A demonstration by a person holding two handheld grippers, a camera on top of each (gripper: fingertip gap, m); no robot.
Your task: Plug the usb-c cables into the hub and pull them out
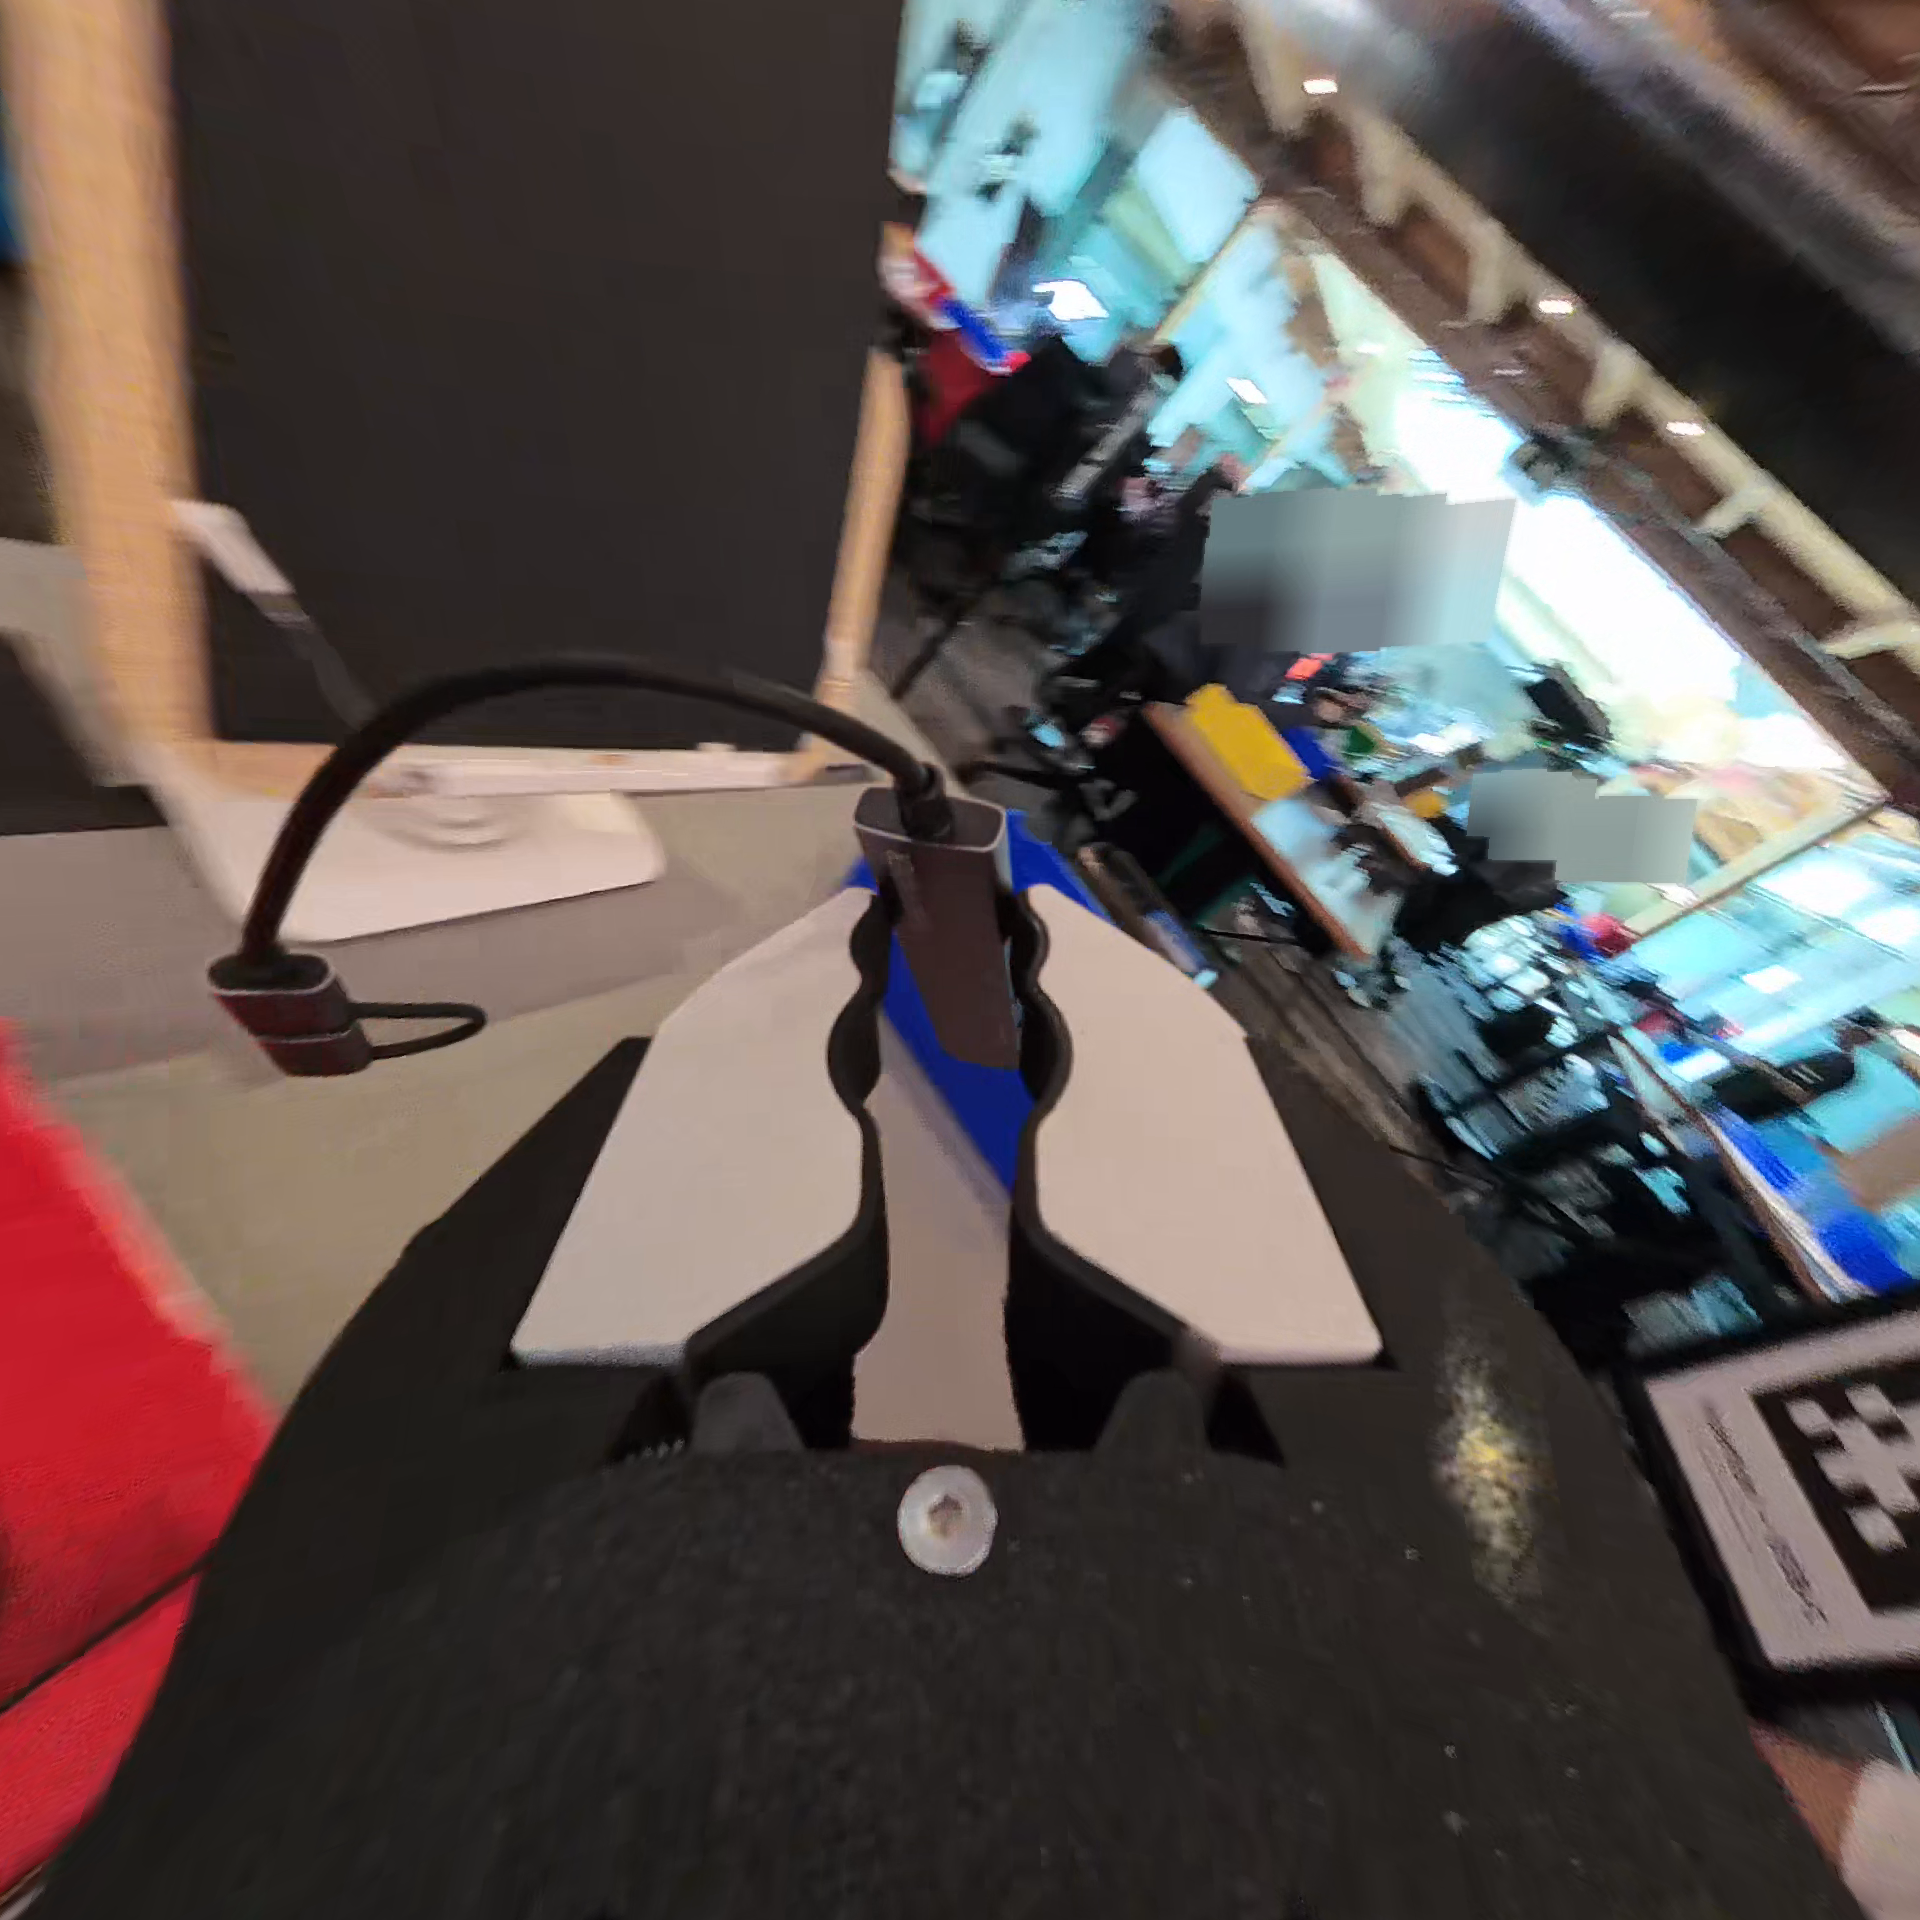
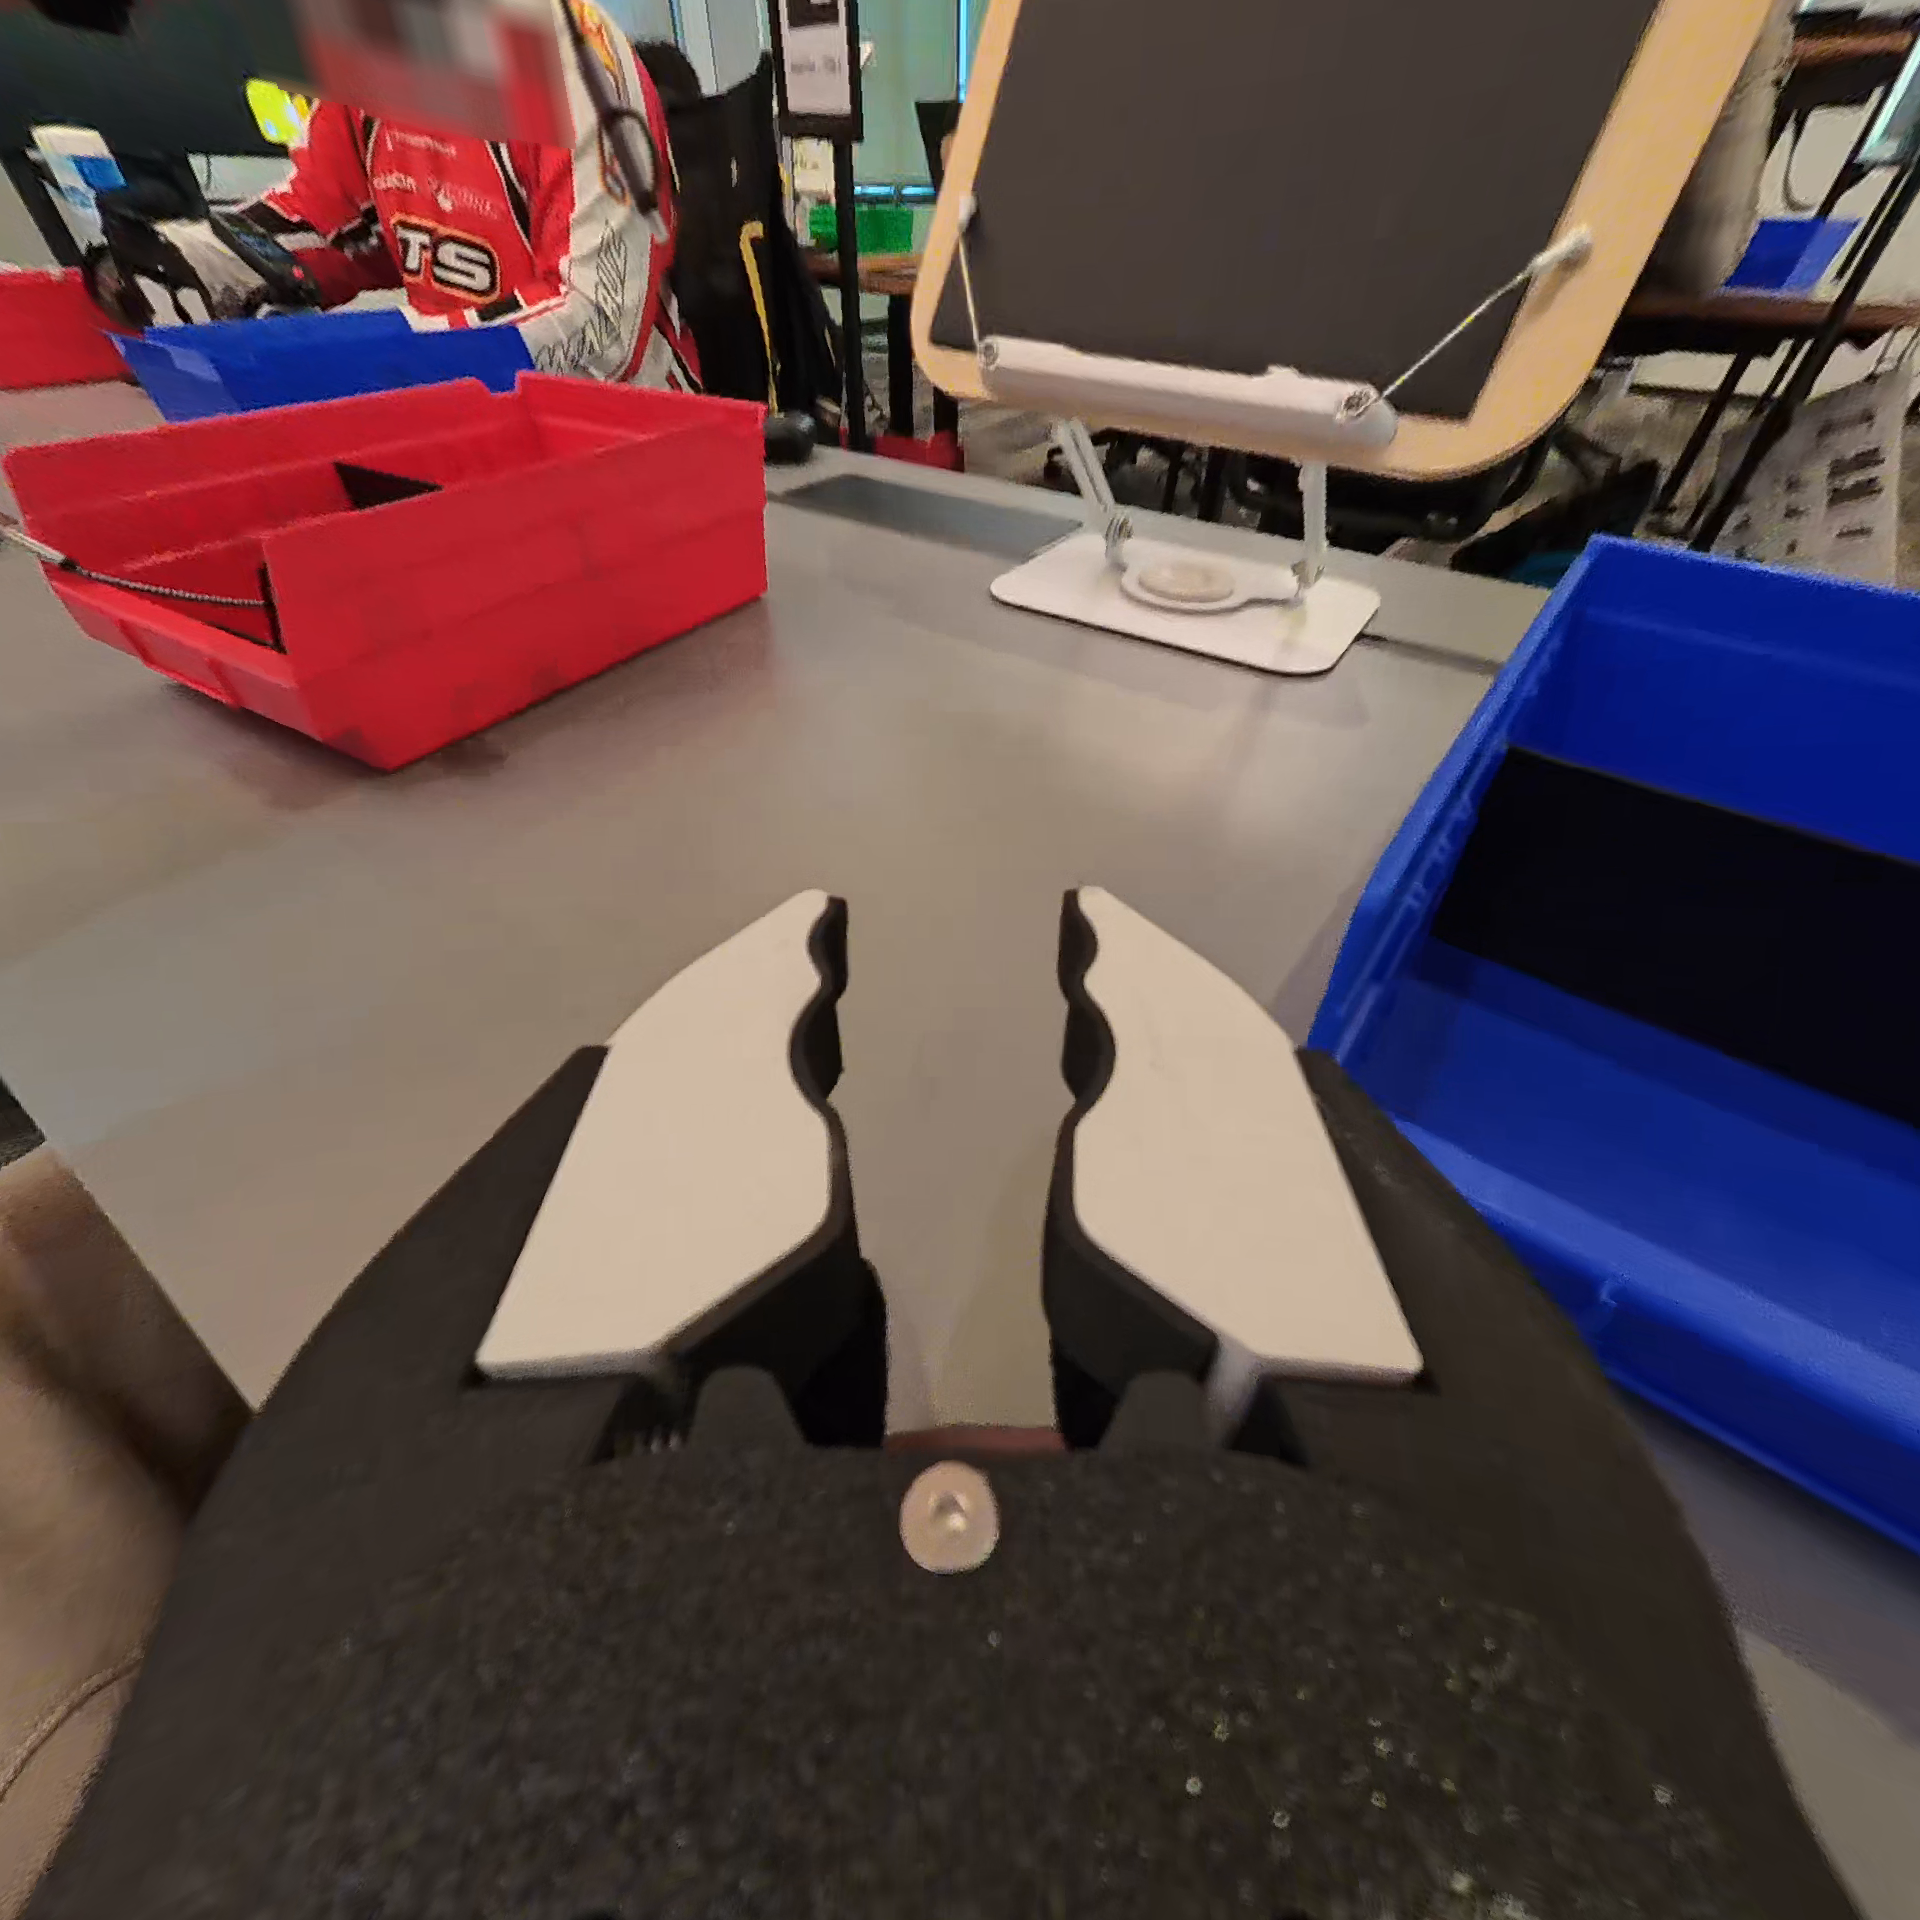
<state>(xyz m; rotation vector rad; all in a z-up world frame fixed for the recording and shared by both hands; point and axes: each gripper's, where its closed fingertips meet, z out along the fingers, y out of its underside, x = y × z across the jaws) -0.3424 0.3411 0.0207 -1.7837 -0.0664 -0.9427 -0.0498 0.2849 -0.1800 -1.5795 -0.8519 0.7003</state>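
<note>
In the left wrist view my left gripper [image 1: 948, 914] is shut on a slim dark grey hub [image 1: 951, 935], held up above the grey table [image 1: 312, 1143] and tilted. The hub's short black cable [image 1: 499, 696] arches from its far end to the left and ends in a dark connector block [image 1: 286, 1013] with a small black loop, hanging in the air. In the right wrist view my right gripper [image 2: 953, 914] is open and empty, low over the bare grey table [image 2: 935, 748]. The hub does not show in that view.
A red bin [image 2: 416, 561] stands at the left, a blue bin [image 2: 1662, 987] at the right, its edge behind the hub [image 1: 935, 1039]. A tablet on a white stand [image 2: 1195, 592] is at the back. A person in a red and white jacket [image 2: 488, 229] sits behind the red bin. My right fingertips sit around 35 cm from my left ones.
</note>
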